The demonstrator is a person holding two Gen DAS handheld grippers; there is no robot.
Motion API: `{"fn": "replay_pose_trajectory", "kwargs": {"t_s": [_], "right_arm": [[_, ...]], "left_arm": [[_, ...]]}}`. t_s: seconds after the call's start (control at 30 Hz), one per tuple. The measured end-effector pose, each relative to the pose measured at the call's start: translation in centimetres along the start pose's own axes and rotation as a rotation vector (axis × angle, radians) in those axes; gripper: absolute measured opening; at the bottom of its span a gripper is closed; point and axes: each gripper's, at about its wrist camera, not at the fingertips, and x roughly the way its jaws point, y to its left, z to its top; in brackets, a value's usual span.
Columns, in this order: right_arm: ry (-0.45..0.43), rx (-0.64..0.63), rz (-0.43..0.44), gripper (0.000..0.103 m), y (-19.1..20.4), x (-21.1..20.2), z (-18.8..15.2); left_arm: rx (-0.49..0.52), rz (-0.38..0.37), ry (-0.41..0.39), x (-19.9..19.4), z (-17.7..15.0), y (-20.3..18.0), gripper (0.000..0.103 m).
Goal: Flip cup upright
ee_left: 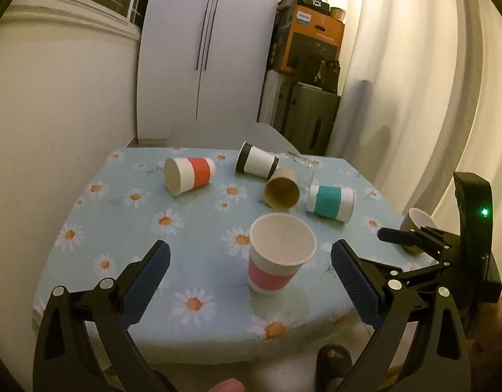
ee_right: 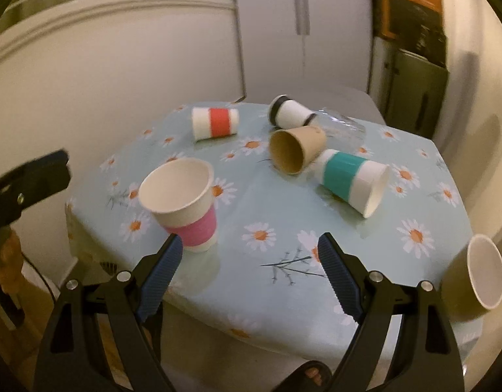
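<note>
A pink-banded paper cup (ee_left: 277, 256) stands upright near the table's front edge, also in the right wrist view (ee_right: 185, 202). My left gripper (ee_left: 251, 269) is open, its fingers either side of that cup without touching it. My right gripper (ee_right: 249, 251) is open and empty, just right of the pink cup; it shows at the right of the left wrist view (ee_left: 414, 238). On their sides lie a red-banded cup (ee_left: 189, 174), a black-banded cup (ee_left: 256, 161), a brown cup (ee_left: 282, 189) and a teal-banded cup (ee_left: 331, 202).
A clear glass (ee_left: 301, 171) lies on its side behind the brown cup. An olive cup (ee_right: 479, 274) stands at the table's right front corner. The daisy tablecloth (ee_left: 153, 228) covers the table. A wall is left, a cabinet behind, curtains right. A sandalled foot (ee_left: 332, 357) is below the front edge.
</note>
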Motion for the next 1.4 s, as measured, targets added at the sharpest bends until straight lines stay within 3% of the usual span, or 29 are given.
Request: {"fn": "replay_pose_trajectory", "kwargs": {"t_s": [0.1,0.37,0.63,1.4], "right_arm": [[0.018,-0.036,-0.002,0.084,0.9,0.7,-0.1],[0.027,-0.061,0.019,0.084,2.0,1.0,-0.2],[-0.030,-0.001,0.035,0.084,0.8,-2.2,-0.5],[-0.060,0.017,0.032,0.084,0.2,-4.1,-0.5]], "left_arm": [[0.034,0.046,0.009,0.1,-0.5,0.0,0.096],[0.066,0.023,0.043,0.5,-0.9,-0.3,0.096],[0.101,0.014,0.069,0.4,-1.4,-1.2,0.096],[0.077,0.047,0.097,1.0,-1.7,-1.3,0.096]]}}
